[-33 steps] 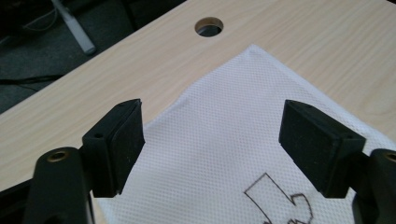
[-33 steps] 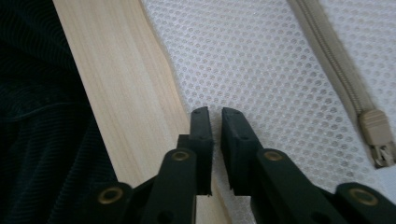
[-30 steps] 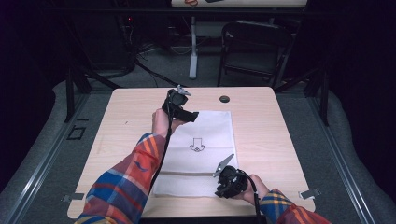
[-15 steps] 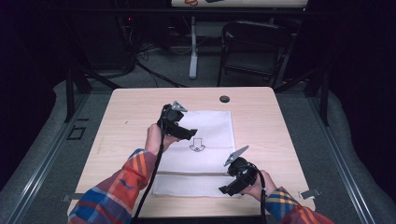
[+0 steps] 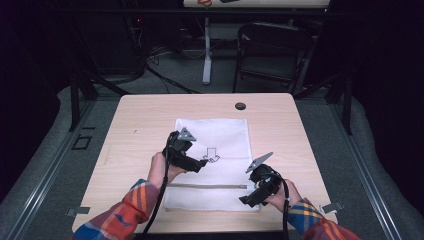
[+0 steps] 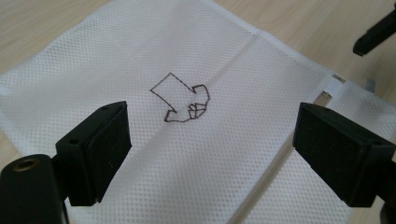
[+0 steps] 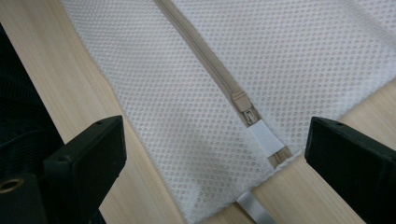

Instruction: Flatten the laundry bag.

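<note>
Two wide-open hand-held grippers, left (image 5: 197, 165) and right (image 5: 248, 200), jaws just opening, hover over a white mesh bag (image 5: 220, 135) on the table (image 5: 135, 125), where pinching squarely at the zipper pull (image 7: 240, 100) looks like the surest move.

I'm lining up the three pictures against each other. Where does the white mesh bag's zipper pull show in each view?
High view: zipper pull, right end of the tan zipper, near the mesh bag's front edge, beside the right gripper.
Left gripper view: pull too small to tell.
Right gripper view: pull, centre-right, between the open jaws.
Shared landmark: the tan zipper.
</note>
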Available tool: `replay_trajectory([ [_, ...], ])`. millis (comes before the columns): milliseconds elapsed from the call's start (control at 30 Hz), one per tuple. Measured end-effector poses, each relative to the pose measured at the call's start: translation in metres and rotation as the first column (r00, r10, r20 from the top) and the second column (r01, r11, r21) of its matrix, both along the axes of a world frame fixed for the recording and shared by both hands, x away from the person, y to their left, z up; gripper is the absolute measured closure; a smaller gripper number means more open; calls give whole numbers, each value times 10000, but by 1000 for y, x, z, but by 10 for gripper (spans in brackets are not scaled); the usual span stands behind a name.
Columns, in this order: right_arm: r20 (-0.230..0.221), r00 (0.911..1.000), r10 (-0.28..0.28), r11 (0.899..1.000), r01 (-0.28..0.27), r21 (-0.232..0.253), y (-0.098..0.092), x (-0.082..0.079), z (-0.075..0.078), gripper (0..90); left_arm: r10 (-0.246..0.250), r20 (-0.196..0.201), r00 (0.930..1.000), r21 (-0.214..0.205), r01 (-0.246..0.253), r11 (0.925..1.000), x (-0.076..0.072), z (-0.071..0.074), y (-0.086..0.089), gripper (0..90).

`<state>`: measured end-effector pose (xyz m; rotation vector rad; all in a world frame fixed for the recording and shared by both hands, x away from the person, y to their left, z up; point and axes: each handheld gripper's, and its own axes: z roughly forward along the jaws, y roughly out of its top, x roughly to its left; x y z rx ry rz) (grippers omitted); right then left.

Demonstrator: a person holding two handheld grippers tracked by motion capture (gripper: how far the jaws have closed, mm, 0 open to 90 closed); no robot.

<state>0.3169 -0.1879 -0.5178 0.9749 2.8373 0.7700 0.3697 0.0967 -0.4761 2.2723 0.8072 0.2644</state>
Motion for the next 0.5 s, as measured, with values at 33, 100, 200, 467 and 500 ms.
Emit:
replay_trajectory([
  [33, 37, 10000, -43, 10000, 43, 22, -2, 0, 1, 48, -18, -49, 10000, 15, 18, 10000, -3, -2, -1, 110],
  [100, 36, 9999, -163, 9999, 163, 45, -4, 1, 0, 46, -117, -175, 9998, 116, 119, 9999, -7, -5, -1, 102],
  [200, 185, 9994, -294, 9996, 294, -2, -7, 1, 2, 53, -257, -268, 9993, 270, 265, 9993, -11, -10, -5, 94],
  [467, 170, 9989, -443, 9990, 445, -107, -11, 5, 1, 104, -490, -312, 9983, 327, 500, 9982, -14, -14, -14, 93],
  [500, 165, 9989, -444, 9990, 445, -68, -12, 5, 1, 119, -532, -337, 9980, 333, 543, 9980, -14, -15, -15, 93],
])
